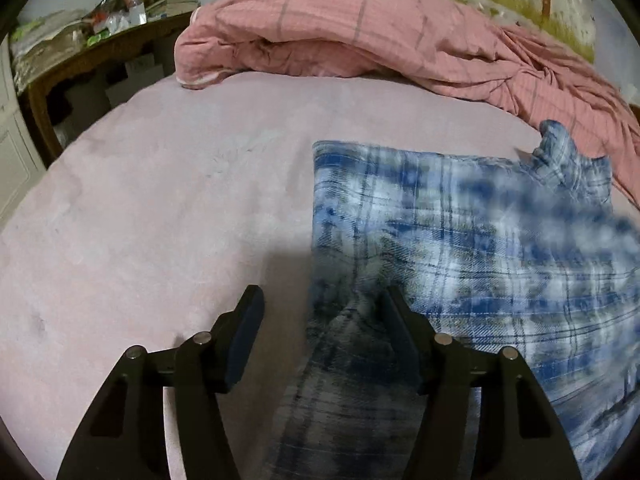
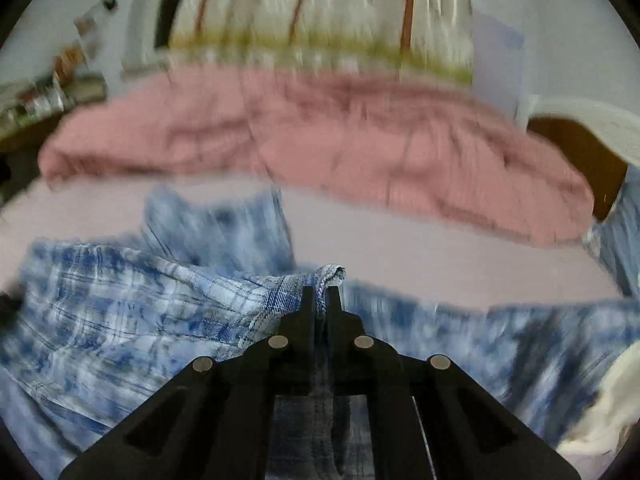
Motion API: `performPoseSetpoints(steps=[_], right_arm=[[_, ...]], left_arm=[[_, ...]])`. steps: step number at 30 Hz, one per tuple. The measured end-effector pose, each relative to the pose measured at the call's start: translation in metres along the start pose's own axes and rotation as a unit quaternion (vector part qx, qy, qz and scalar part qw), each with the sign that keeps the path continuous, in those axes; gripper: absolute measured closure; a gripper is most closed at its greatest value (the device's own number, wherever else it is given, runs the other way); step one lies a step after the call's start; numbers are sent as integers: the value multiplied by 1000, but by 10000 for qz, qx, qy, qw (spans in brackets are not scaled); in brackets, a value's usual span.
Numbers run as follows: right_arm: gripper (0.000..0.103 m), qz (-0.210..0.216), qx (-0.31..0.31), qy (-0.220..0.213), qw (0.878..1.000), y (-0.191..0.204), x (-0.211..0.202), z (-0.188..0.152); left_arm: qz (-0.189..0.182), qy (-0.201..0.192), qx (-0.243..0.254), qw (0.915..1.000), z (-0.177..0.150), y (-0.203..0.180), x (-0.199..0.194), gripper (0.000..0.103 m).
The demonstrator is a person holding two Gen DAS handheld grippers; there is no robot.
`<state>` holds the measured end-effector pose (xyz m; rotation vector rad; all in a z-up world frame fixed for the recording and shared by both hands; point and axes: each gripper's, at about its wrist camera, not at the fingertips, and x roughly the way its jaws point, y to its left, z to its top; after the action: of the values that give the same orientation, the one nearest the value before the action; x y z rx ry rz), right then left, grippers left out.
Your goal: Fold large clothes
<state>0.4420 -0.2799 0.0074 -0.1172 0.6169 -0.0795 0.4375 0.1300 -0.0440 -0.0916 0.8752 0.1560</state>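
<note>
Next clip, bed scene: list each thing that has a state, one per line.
Left hand-held gripper: open, plaid cloth lying between its fingers, not pinched.
Right hand-held gripper: shut on a raised fold of the plaid shirt.
Plaid shirt: partly folded, lying on the bed.
Pink quilt: bunched in a heap at the far side.

Both wrist cameras look forward and downward along their fingers, close over the bed [image 1: 160, 200]. Left faces the plaid shirt [image 1: 460, 232] from its left edge; right sits closer. Both share the pink quilt [image 2: 320, 140].
</note>
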Motion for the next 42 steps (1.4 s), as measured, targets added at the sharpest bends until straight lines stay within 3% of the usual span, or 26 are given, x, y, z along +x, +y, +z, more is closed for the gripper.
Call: performPoseSetpoints(steps=[5,10,14,16,19,23,26,27,29,32,36,38,40,42], right_arm=[[98,97,213,513,9984,-7,38,-13],[98,100,251,610,9978,-14,42,-8],[92,-97,256,686,9973,-23,32,-9],[80,147,603,639,9960,-37,18,-9],[71,501,1063,548,9916,-63,-7,-8],[71,279,846,270,9957,-86,-55,0],[58,109,858,74,9962,-109,-97,8],[52,84,863,-17,9962,-115,-111,12],[52,-34,843,-249,9961,-130,-144,14],[49,-290,821,-458,9952,-155,-184,12],[47,-589,1024,-549,9915,-194,-218,4],[47,-764,1268,-595,9872,-221,-230,-4],[44,-917,1416,-647,9835,-244,-234,-11],[43,-1090,1569,-628,9796,-267,-230,-22]], left_arm=[[-124,9,-99,9999,0,6,0,42],[-13,-27,7,10000,0,1,-1,43],[-627,-161,-139,9978,2,10,-8,48],[-824,-461,-179,9954,3,13,-23,48],[-943,-1116,90,9892,1,3,-52,46],[-1022,-1837,688,9752,-8,-22,-79,44],[-862,-2274,995,9649,-15,-41,-95,43],[-976,-2312,944,9634,-15,-43,-98,43],[-1093,-2249,890,9641,-15,-46,-99,43],[-829,-2530,740,9611,-14,-41,-107,43],[-1220,-2727,78,9543,-11,-13,-120,41],[-1109,-2854,-15,9520,-11,-7,-124,29],[-1107,-2753,-21,9550,-7,-3,-121,16],[-1157,-2694,-58,9560,-5,0,-120,15]])
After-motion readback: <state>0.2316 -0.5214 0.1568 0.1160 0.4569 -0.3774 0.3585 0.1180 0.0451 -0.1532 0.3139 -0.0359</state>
